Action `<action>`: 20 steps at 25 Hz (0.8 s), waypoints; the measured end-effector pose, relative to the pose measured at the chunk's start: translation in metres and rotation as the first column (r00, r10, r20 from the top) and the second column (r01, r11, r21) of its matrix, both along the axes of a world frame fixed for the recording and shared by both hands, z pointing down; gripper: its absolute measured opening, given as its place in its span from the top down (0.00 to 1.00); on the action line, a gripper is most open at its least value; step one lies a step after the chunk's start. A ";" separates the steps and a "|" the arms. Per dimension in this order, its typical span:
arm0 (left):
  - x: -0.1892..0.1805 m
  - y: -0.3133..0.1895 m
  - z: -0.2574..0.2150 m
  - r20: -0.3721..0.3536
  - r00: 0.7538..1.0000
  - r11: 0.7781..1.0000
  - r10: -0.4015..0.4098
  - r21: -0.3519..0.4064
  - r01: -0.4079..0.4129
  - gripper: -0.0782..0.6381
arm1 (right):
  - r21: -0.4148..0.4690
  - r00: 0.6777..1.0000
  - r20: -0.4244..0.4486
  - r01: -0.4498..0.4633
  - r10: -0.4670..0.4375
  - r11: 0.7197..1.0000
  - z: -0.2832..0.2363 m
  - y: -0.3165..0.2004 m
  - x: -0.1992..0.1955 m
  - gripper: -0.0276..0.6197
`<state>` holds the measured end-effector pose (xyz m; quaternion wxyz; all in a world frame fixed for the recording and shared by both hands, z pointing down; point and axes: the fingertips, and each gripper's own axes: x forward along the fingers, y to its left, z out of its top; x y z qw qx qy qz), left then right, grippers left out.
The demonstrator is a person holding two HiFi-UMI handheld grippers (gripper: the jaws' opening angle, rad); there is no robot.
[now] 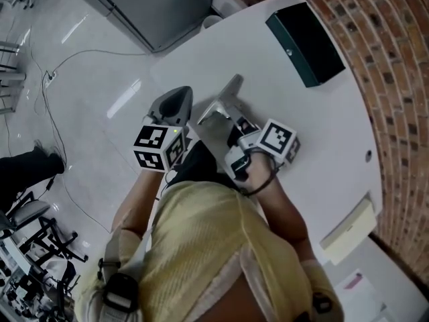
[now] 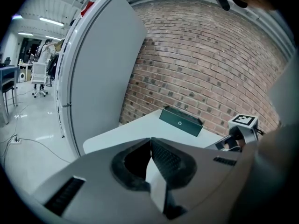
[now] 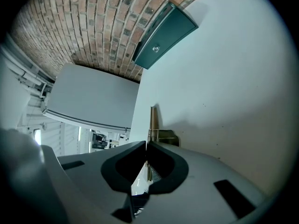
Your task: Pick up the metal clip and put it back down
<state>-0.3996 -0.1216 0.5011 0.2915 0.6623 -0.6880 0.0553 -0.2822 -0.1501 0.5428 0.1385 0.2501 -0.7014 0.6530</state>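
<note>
Right hand: I am clenching my right gripper [image 3: 145, 146] on the metal clip [image 3: 153, 120], with the jaws pressed almost together and the thin metal pinched at their very tips.
Where the clip is: it is sticking out just ahead of those tips. Its long strip is pointing away from me and its folded body is sitting just right of the tips.
Clip and table: I am holding it low over the white table [image 3: 224, 78]. A shadow is lying just beside it, but I cannot tell whether it is touching the top or hanging just clear.
Why this grip: I judge that pinching only the near end is leaving most of the clip free. That way it can be laid flat without my jaws striking the table.
Left hand: my left gripper [image 2: 150, 143] is clenched on nothing. It is hovering just left of the right one and seems to be taking no part.
Container: a dark green box [image 1: 305, 45] is standing well ahead of both tools, near the brick wall [image 2: 210, 55]. It is showing closed, so nothing inside it can be seen.
Other thing: a pale flat block [image 1: 348, 230] is lying far off to the right of my right tool at the table's edge. I cannot tell whether it holds anything.
Stage: I judge the pickup done, with the setting down and letting go not yet done.
</note>
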 end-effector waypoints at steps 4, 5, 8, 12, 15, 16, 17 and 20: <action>-0.001 0.001 0.001 -0.012 1.000 1.000 -0.004 -0.005 0.004 0.88 | 0.014 1.000 0.011 -0.001 0.000 1.000 -0.003 0.000 -0.003 0.95; -0.001 0.001 0.002 -0.013 1.000 1.000 -0.003 -0.005 0.002 0.88 | 0.036 1.000 0.005 0.008 -0.008 0.999 -0.002 -0.001 -0.002 0.95; 0.000 0.000 0.002 -0.011 1.000 1.000 0.004 -0.007 -0.004 0.88 | 0.066 1.000 -0.016 0.015 -0.014 0.998 -0.001 -0.002 -0.001 0.95; -0.001 -0.001 0.002 0.004 1.000 1.000 0.007 -0.003 -0.007 0.88 | 0.094 0.999 -0.044 0.027 -0.023 0.995 0.002 -0.002 0.001 0.94; 0.000 -0.003 0.004 -0.005 1.000 1.000 0.027 -0.007 -0.027 0.89 | 0.098 0.998 -0.058 0.027 -0.022 0.995 0.002 -0.001 0.003 0.94; 0.000 -0.005 0.005 -0.014 0.999 0.999 0.034 -0.005 -0.034 0.89 | 0.105 0.998 -0.062 0.027 -0.021 0.994 0.002 -0.002 0.004 0.94; 0.000 -0.006 0.005 -0.023 0.999 0.999 0.040 -0.002 -0.040 0.89 | 0.118 0.998 -0.066 0.030 -0.023 0.993 0.001 -0.004 0.004 0.94; -0.002 -0.007 0.006 -0.043 0.997 0.998 0.062 0.007 -0.062 0.89 | 0.125 0.998 -0.057 0.023 -0.016 0.992 0.000 -0.003 0.001 0.87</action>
